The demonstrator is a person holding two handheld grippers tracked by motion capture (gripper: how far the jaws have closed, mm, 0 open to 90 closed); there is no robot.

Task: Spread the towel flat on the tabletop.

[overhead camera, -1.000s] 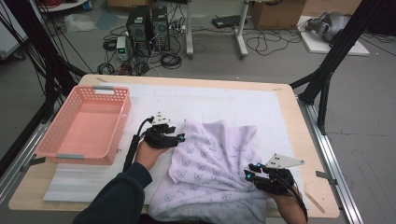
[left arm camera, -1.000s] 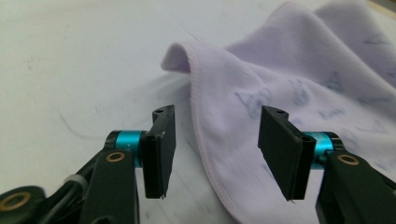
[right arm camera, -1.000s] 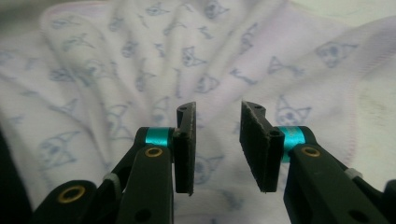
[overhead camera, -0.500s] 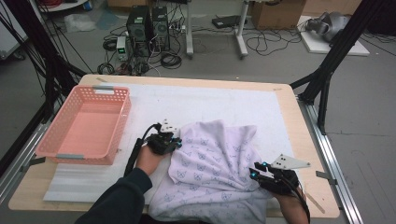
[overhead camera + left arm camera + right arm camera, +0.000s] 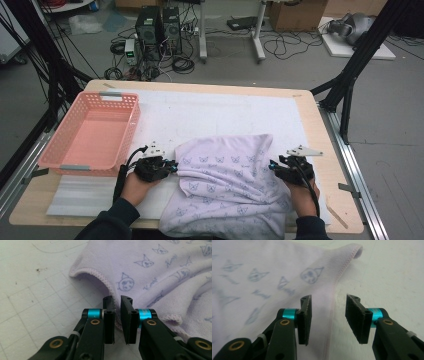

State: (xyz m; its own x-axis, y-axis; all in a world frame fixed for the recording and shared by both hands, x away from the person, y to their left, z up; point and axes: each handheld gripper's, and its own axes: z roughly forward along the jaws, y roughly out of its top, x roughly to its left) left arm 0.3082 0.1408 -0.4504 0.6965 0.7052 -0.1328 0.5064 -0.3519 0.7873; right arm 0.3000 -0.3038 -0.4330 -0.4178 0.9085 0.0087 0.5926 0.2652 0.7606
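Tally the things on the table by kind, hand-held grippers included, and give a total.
Lilac printed cloth garment: 1
Pink plastic lattice basket: 1
White foam sheet: 1
Black hand-held grippers: 2, the left hand-held gripper and the right hand-held gripper
Total: 5

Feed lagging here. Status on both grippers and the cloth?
Left gripper jaws pinched on the cloth hem. Right gripper jaws just opening, astride the hem, no grip. Pink basket off left, nothing blocking.
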